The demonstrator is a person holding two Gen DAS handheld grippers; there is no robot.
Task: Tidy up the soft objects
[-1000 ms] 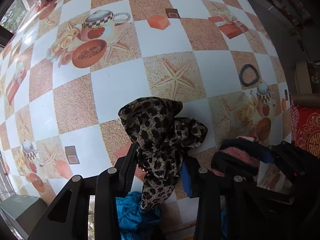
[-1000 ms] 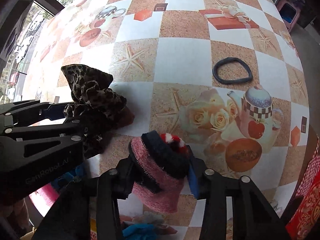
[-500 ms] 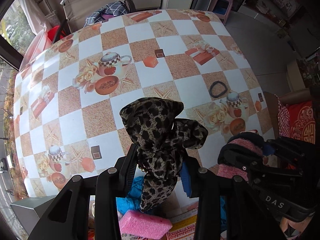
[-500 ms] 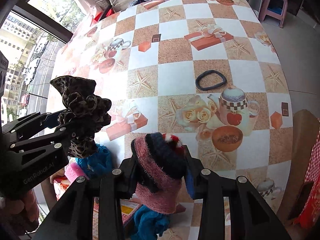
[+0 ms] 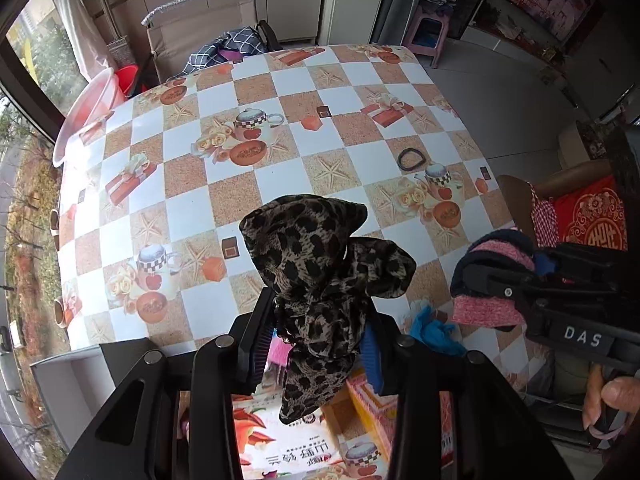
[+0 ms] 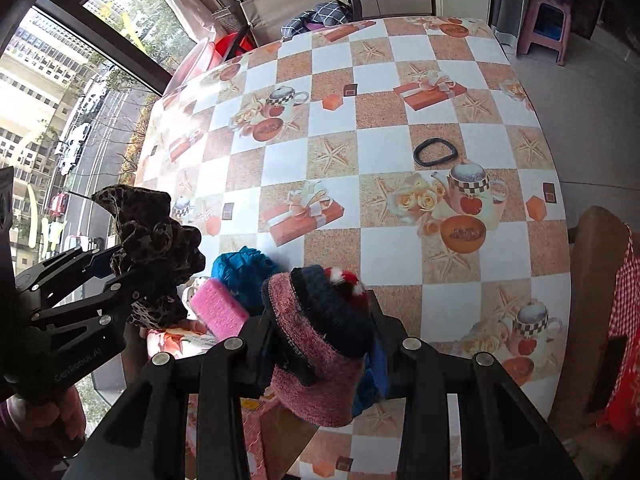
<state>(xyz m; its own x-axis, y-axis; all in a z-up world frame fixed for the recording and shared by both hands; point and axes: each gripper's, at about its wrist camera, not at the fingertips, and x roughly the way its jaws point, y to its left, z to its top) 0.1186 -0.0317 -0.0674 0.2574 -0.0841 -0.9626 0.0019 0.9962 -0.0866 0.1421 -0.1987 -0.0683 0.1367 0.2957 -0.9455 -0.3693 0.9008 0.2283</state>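
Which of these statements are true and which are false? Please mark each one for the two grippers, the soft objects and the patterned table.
1. The left gripper is shut on a leopard-print fabric scrunchie. True.
2. The right gripper is empty. False: it is shut on a pink knitted cloth with dark trim.
3. A black ring-shaped hair band lies on the checkered tablecloth. True.
4. The pink sponge block lies beside that hair band. False: it lies at the table's near edge, next to a blue cloth.
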